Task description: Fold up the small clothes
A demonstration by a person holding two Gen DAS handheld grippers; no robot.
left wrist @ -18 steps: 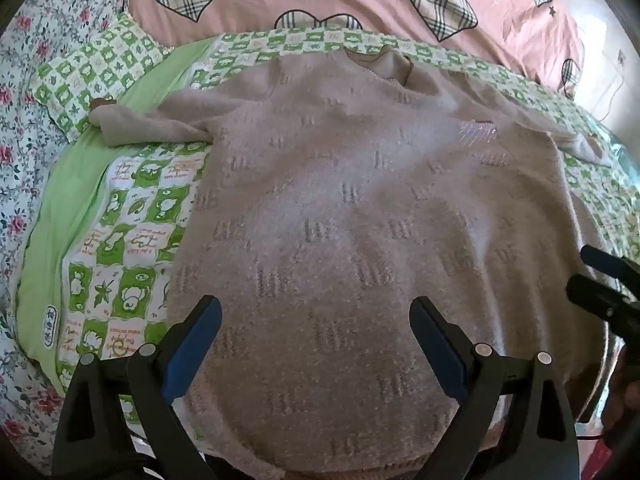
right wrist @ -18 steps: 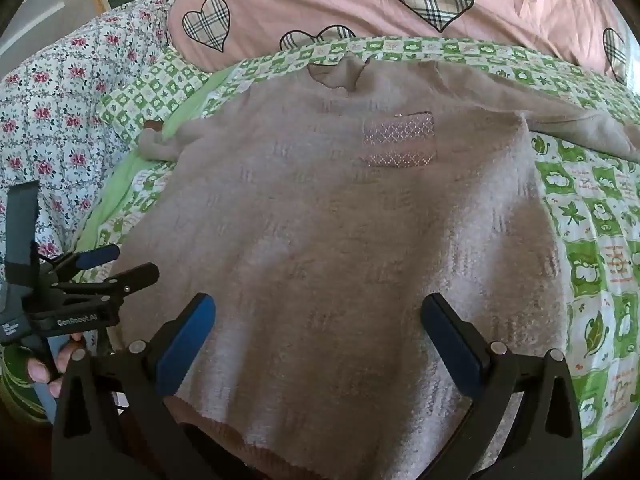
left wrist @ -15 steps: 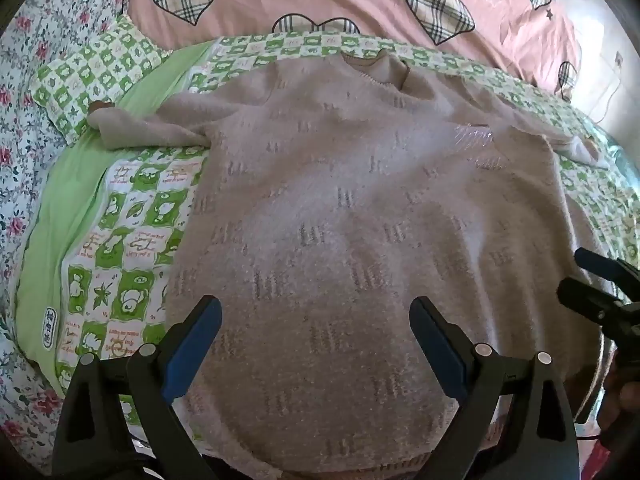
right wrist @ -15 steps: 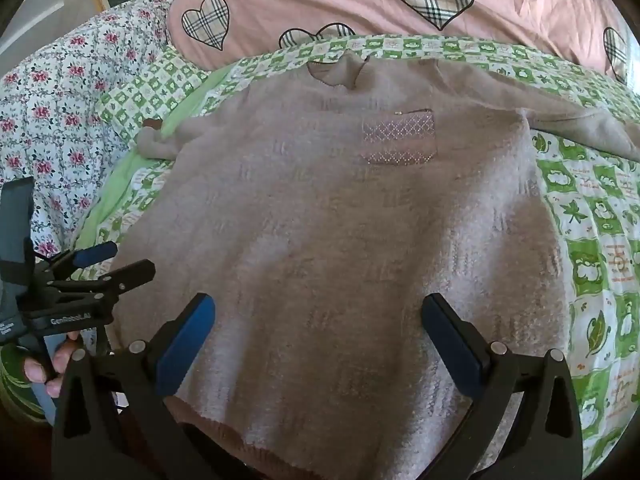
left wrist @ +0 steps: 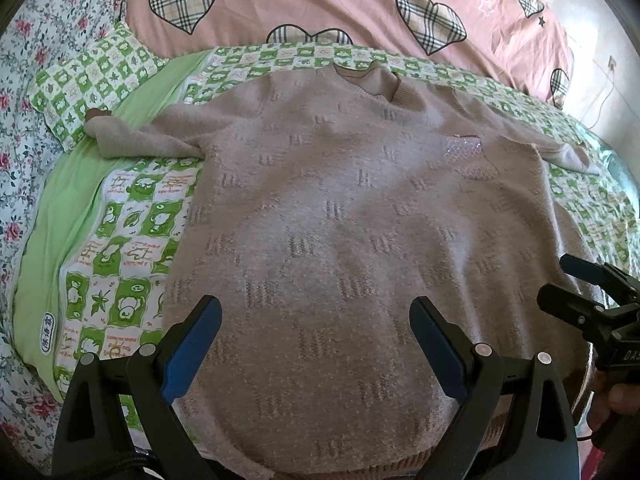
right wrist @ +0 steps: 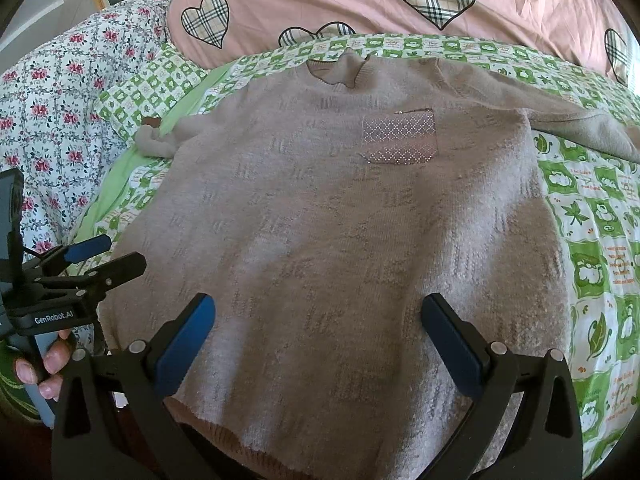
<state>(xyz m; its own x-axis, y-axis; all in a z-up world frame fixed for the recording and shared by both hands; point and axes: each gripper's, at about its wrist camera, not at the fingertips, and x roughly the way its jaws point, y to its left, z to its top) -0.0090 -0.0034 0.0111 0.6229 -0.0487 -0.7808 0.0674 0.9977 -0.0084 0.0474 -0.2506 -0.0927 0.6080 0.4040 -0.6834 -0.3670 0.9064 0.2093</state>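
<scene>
Beige-pink fuzzy knit sweater (left wrist: 332, 216) lies spread flat, front up, on a green-and-white checked cartoon-print quilt (left wrist: 132, 216) on the bed, collar toward the pink duvet with plaid hearts (left wrist: 320, 4), ribbed hem nearest both cameras. Handling, judged: soft and limp with no stiffness, light to moderate in weight for a thick knit; the fuzzy surface should give the pads good friction, little slip expected. It will sag and drape when lifted, and the loose knit may stretch if pulled from one point. Best holds look like the hem corners or the shoulder seams, pinching both layers. Appearance: repeated small barred motif across the body, a sparkly dotted chest pocket (right wrist: 398, 140), round ribbed neck, both sleeves out sideways; one sleeve (left wrist: 136, 140) ends beside a green checked pillow (left wrist: 80, 84). Left gripper (left wrist: 316, 338) hangs over the lower body of the sweater, jaws spread wide, nothing between the pads. Right gripper (right wrist: 318, 336) likewise released and empty above the hem area. No fold made yet.
</scene>
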